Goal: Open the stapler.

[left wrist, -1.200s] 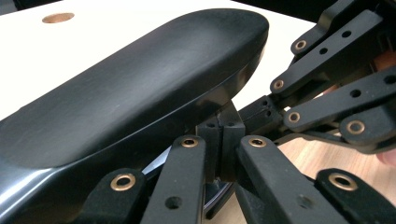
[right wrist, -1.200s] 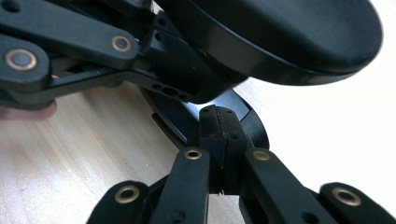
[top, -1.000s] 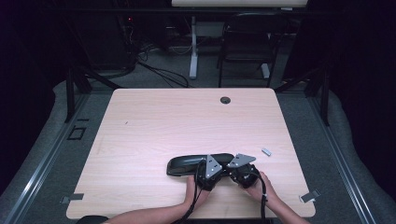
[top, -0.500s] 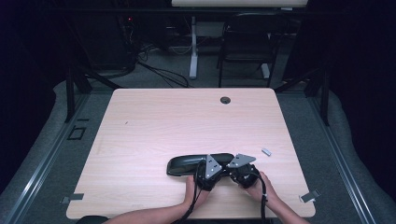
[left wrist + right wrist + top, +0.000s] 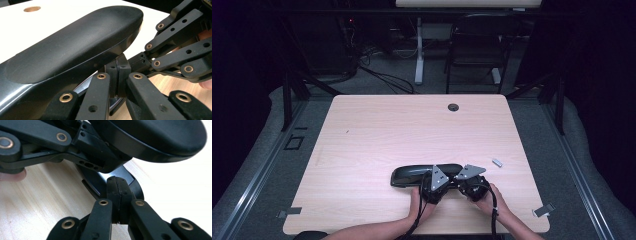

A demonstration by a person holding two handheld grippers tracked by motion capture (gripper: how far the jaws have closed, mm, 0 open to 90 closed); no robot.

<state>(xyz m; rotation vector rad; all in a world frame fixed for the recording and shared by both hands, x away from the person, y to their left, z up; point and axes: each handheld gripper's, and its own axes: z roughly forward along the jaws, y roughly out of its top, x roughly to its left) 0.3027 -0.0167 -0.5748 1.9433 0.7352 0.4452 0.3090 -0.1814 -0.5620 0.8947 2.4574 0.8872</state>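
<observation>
Black case (image 5: pixel 427 174), long and rounded, lies on the near part of the wooden surface (image 5: pixel 377 135), a little right of its middle. Both hands meet at its near right end. The left claw (image 5: pixel 117 75) has its jaws pressed together under the case's edge; nothing is seen between them. The right claw (image 5: pixel 117 192) is closed in the same way beside it. Farther right lies a small grey piece (image 5: pixel 497 162). Far behind, a round hole (image 5: pixel 453 107) sits in the surface.

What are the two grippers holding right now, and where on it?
Nothing clearly: both the left gripper and right gripper are shut, pads together, tips beside the black case.
</observation>
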